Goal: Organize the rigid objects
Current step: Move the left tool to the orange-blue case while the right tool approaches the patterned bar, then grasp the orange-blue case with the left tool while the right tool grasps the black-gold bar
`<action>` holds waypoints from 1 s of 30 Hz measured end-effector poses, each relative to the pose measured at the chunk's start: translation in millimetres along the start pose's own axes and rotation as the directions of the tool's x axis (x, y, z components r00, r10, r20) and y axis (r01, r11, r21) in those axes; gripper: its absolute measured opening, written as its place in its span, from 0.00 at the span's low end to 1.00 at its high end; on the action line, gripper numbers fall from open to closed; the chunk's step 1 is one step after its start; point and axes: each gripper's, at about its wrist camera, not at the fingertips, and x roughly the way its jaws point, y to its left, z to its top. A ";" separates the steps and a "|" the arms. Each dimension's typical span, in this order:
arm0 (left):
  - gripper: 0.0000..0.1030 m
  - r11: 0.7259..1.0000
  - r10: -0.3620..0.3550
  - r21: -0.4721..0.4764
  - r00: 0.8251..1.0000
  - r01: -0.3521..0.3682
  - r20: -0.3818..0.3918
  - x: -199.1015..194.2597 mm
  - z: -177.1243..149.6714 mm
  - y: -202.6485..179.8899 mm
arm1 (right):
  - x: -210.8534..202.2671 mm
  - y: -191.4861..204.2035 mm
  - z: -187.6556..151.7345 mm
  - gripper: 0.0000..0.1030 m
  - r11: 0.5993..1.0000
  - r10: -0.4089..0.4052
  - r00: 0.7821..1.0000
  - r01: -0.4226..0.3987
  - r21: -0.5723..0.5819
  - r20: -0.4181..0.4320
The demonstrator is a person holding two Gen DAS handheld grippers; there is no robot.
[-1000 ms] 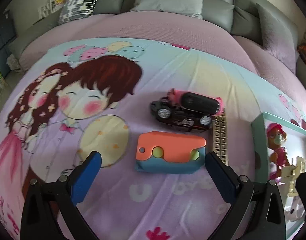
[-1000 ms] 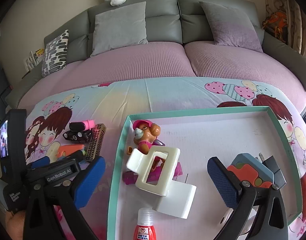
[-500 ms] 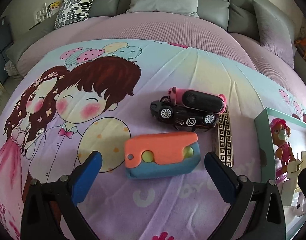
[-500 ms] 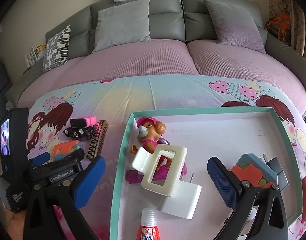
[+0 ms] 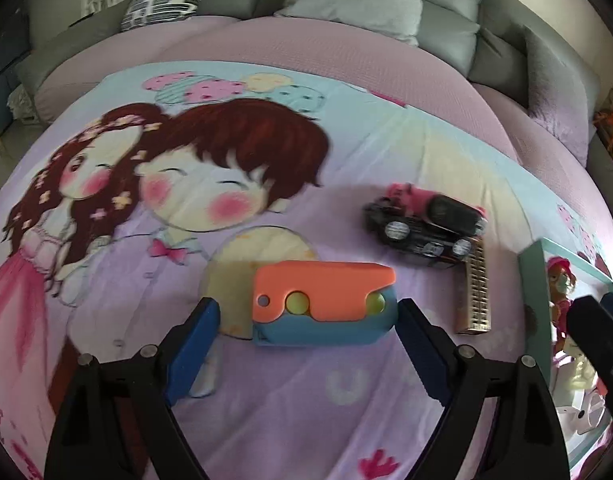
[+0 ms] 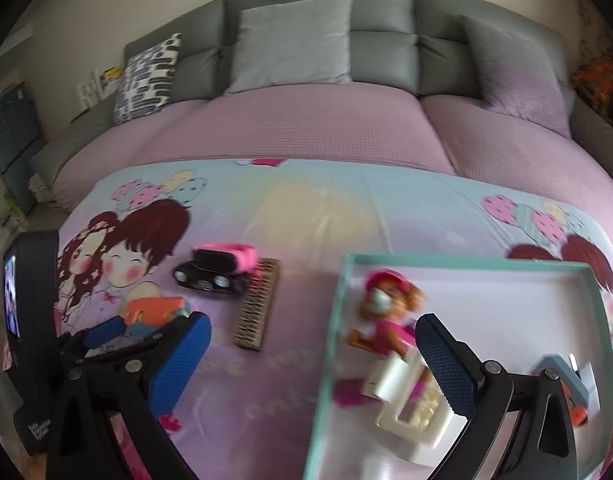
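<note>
While its jaws have just been closing, the still-spread left gripper straddles the orange-and-blue toy

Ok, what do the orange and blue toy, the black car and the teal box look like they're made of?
Orange and blue toy: probably moulded plastic, matte, with flat solid colours and rounded edges.
Black car: likely glossy hard plastic, though painted metal is possible; the blur leaves it open.
Teal box: looks like cardboard, with thin straight walls and a plain pale matte inside.

orange-blue toy, black car, teal-rimmed tray
</note>
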 end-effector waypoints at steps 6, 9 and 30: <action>0.87 0.998 -0.016 -0.063 1.000 0.015 -0.001 -1.1 0.8 22.4 | 6.6 26.4 11.1 0.93 0.998 0.038 0.999 -0.037 -0.056 0.020; 0.87 0.998 -0.020 -0.063 1.000 0.020 -0.002 -1.7 0.1 25.5 | 17.1 38.3 13.8 0.76 0.994 0.064 0.998 -0.064 -0.091 -0.005; 0.87 0.999 0.011 -0.052 1.000 -0.012 -0.018 2.0 -1.2 31.5 | 81.5 46.9 -3.1 0.29 0.990 -0.020 0.980 -0.008 -0.139 -0.198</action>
